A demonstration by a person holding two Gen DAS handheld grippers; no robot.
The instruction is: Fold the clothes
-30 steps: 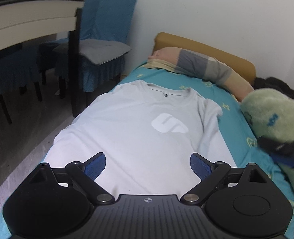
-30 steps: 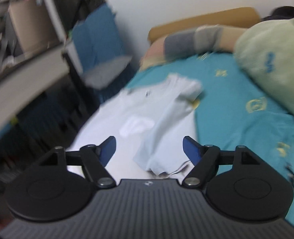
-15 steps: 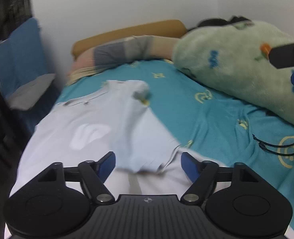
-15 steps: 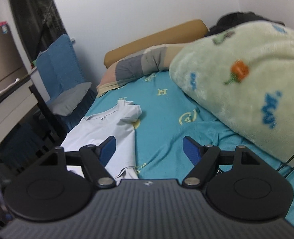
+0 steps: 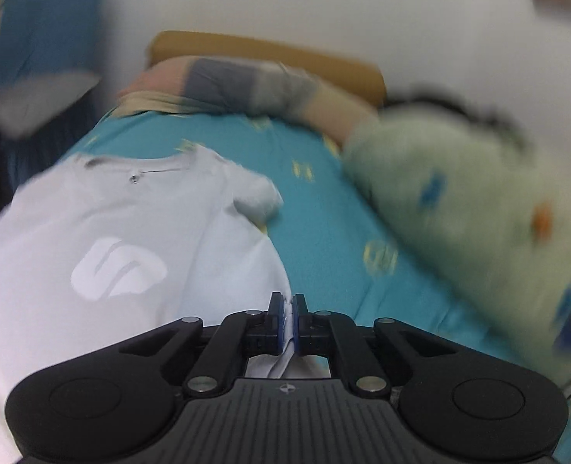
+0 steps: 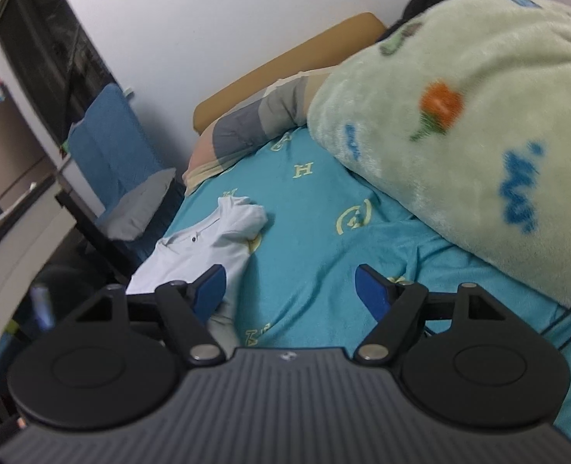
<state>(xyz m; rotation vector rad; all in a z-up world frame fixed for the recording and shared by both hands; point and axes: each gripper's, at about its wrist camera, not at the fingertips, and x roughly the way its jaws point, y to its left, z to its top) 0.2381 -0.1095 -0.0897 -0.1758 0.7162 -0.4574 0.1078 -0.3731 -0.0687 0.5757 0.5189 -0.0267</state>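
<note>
A white T-shirt with a pale logo lies flat on the teal bed sheet, its right sleeve folded in near the collar. My left gripper sits at the shirt's right edge, jaws closing tight, with a fold of white fabric pinched between the blue pads. In the right wrist view the T-shirt lies to the left. My right gripper hovers open above the bare sheet, its left finger just over the shirt's edge, nothing between the pads.
A bulky green fleece blanket fills the bed's right side. A striped pillow lies by the tan headboard. A blue-covered chair and a desk edge stand left of the bed. A black cable runs at the right.
My left gripper went from wide open over the shirt to shut on its right edge, swinging right and down. The right gripper swung right, off the shirt and over the sheet, still open.
</note>
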